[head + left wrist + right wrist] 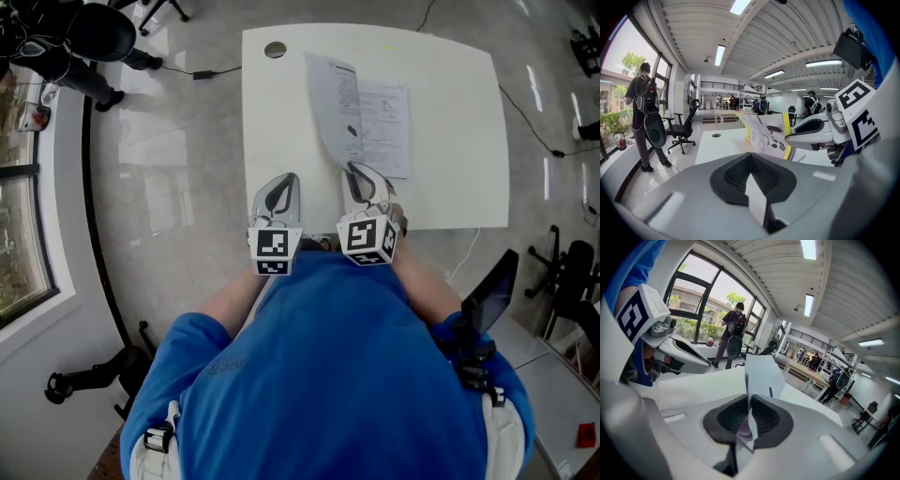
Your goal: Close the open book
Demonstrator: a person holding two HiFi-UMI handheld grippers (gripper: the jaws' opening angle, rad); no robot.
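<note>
Gripping the raised page (pixel 330 105) of the book (pixel 386 131), right gripper (pixel 357 171) is clamped; left gripper (pixel 277 195) closed, empty. Advise folding page over gently, uncreased.

Your book (pixel 377 122) lies open at twelve o'clock on the white counter (pixel 459 122), thin printed pages up; its nine o'clock leaf stands raised, pinched in your right claw (pixel 356 171).

Book (pixel 370 117) on table (pixel 450 112) at your 12 o'clock | right tongs (pixel 361 178) at its 6 o'clock | left tongs (pixel 278 194) at their 9 o'clock
</note>
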